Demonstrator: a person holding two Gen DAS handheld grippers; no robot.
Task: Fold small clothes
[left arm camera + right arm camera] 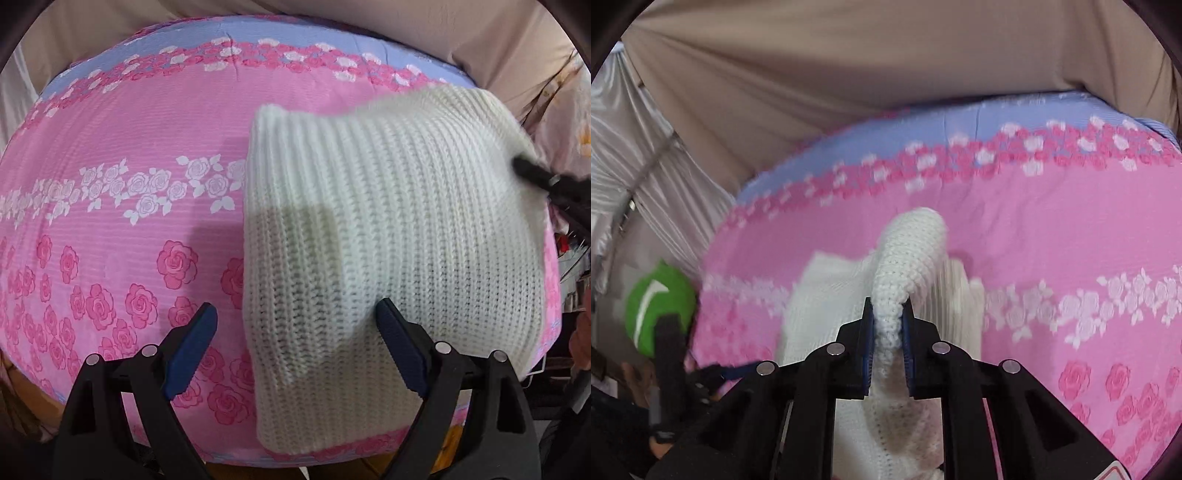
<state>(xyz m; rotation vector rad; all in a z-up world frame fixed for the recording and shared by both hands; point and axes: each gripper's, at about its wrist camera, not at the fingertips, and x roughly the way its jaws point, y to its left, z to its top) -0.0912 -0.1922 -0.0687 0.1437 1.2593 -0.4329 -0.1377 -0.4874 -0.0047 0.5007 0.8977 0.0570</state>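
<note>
left gripper (295, 339) wide open, empty, over near edge of white knit (388, 240) | knit on pink bedcover (110, 221), right of centre, long axis near-to-far | soft, light, stretchy; take by edges | right gripper (888, 325) pinching bunched fold of knit

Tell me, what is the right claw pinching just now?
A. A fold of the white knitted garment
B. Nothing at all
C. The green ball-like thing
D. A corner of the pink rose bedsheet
A: in the right wrist view the right claw has its blue pads closed on a bunched ridge of the white knitted garment, lifted off the pink rose bedsheet.
</note>
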